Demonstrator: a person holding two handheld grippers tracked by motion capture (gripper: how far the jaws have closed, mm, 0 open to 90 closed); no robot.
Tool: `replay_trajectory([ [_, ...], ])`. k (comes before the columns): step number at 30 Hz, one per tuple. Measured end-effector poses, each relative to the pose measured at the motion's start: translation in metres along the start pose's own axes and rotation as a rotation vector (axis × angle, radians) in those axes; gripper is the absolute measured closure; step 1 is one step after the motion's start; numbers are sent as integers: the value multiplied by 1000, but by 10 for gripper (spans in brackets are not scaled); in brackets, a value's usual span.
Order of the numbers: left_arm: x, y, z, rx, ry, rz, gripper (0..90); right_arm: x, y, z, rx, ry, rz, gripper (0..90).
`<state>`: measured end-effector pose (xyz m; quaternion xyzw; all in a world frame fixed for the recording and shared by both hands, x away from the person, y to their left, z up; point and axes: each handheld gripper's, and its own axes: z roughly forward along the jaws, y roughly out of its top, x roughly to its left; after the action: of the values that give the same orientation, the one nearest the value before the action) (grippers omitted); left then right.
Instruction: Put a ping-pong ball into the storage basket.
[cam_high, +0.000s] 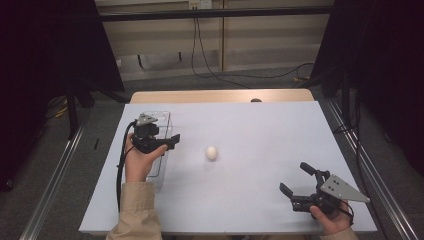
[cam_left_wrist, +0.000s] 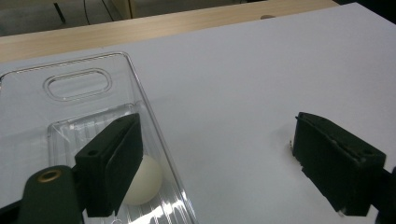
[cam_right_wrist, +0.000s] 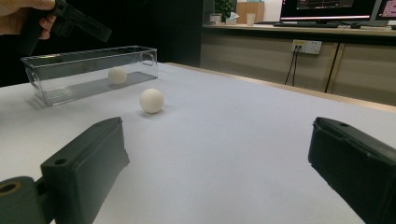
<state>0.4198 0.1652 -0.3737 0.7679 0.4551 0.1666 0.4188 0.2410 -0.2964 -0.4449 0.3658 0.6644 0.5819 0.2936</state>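
White egg (cam_high: 212, 153) loose mid-table may roll if nudged; left gripper (cam_high: 167, 142) released over clear bin (cam_right_wrist: 70, 74), right gripper (cam_high: 295, 180) released, idle.

From my station, the bin (cam_right_wrist: 88, 70) reads as clear, hard plastic, glossy, with a ribbed floor that catches bright glints in the left gripper view. The ball inside it (cam_left_wrist: 142, 186) looks smooth and matt, off-white, like an eggshell finish; the ball on the table (cam_high: 212, 153) has the same dull, even surface. The table cover (cam_high: 260, 145) I see as a matt, pale sheet, smooth and without sheen, while the table edge (cam_high: 220, 95) beyond it shows light wood grain. My left gripper (cam_high: 167, 141) and right gripper (cam_high: 295, 179) have matt black plastic jaws, slightly rough along the pad edges. The grey plate on the right gripper looks like dull metal. My sleeve (cam_high: 137, 210) is beige woven cloth.
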Motion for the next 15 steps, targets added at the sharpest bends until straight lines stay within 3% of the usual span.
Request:
replay_trajectory([
  [15,-12,2,9,32,-17,25,143,0,0,0,0,1,-1,33],
])
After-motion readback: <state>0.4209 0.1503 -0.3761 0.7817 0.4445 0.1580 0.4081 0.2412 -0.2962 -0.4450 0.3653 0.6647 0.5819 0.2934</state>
